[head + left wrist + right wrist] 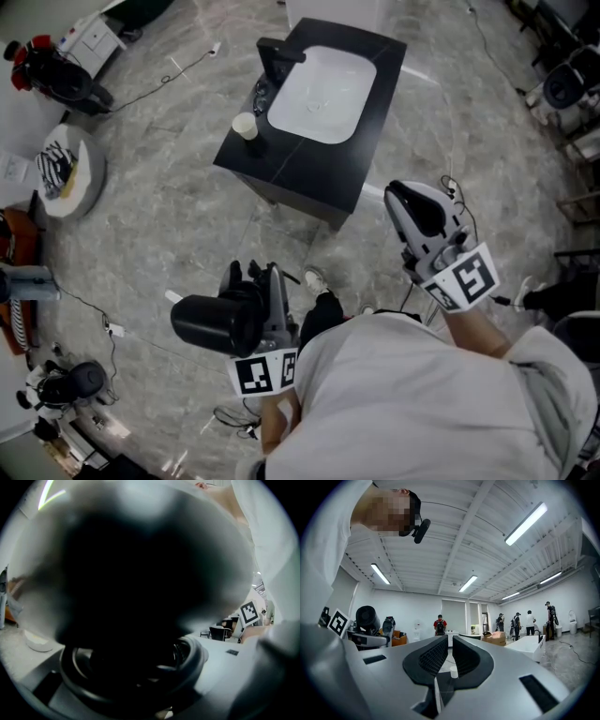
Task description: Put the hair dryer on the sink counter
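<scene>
A black hair dryer (214,323), with a fat round barrel, is held in the air at the near left of the head view, close to the person's body and above the grey marbled floor (169,216). The left gripper (265,305) has its jaws clamped on the dryer. In the left gripper view the dryer (136,573) fills almost the whole picture as a dark, blurred mass pressed up against the camera. The sink counter (309,169) stands farther off, towards the middle of the room and well apart from the dryer. It is a black block with a white basin (323,94) set into its top, a dark faucet (278,54) at the far left edge, and a pale cup (245,124) on the left end. The bare black surface on the near side of the basin looks free to take the dryer. The right gripper (417,206) is raised at the near right, its jaws drawn together to a thin slit with nothing between them (449,654). Judging by this, the dryer is picked up, but carrying it across to the counter and setting it down are not yet done.
</scene>
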{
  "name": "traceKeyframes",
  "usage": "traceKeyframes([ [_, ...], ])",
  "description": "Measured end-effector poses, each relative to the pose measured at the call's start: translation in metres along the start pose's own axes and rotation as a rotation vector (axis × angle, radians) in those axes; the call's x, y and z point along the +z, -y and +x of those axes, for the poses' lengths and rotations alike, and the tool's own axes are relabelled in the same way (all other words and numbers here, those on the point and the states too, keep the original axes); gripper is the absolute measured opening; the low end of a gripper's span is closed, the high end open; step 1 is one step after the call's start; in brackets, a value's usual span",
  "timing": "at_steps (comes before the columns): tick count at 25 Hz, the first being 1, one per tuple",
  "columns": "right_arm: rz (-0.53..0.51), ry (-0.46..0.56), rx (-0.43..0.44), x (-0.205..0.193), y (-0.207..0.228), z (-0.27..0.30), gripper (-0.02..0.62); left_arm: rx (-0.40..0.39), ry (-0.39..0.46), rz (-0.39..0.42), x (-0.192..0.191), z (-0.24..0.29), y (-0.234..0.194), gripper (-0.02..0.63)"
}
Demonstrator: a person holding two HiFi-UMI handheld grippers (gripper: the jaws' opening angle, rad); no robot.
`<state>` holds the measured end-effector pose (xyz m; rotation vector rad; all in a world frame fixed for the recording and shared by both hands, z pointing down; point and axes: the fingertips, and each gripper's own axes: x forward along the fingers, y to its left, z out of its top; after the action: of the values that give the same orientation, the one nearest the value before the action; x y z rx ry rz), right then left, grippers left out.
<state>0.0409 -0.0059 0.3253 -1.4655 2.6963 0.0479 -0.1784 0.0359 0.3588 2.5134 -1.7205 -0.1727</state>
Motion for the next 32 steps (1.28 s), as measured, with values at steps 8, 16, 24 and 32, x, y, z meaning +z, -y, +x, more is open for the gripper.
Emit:
traceKeyframes([
  [8, -0.022, -0.010, -0.004, 0.004, -0.002, 0.038, 0.054, -0.022, 0.019, -0.023, 0.005, 0.027, -0.031, 0.241],
  [16, -0.044, -0.027, -0.020, 0.007, -0.007, 0.073, 0.052, -0.046, 0.019, -0.058, 0.006, 0.049, -0.063, 0.241],
  [24, -0.057, -0.037, -0.057, 0.007, -0.009, 0.099, 0.054, -0.106, -0.015, -0.068, -0.006, 0.075, -0.086, 0.241],
  [32, -0.063, -0.050, -0.102, 0.005, -0.007, 0.109, 0.054, -0.149, -0.004, -0.102, -0.005, 0.092, -0.097, 0.241],
])
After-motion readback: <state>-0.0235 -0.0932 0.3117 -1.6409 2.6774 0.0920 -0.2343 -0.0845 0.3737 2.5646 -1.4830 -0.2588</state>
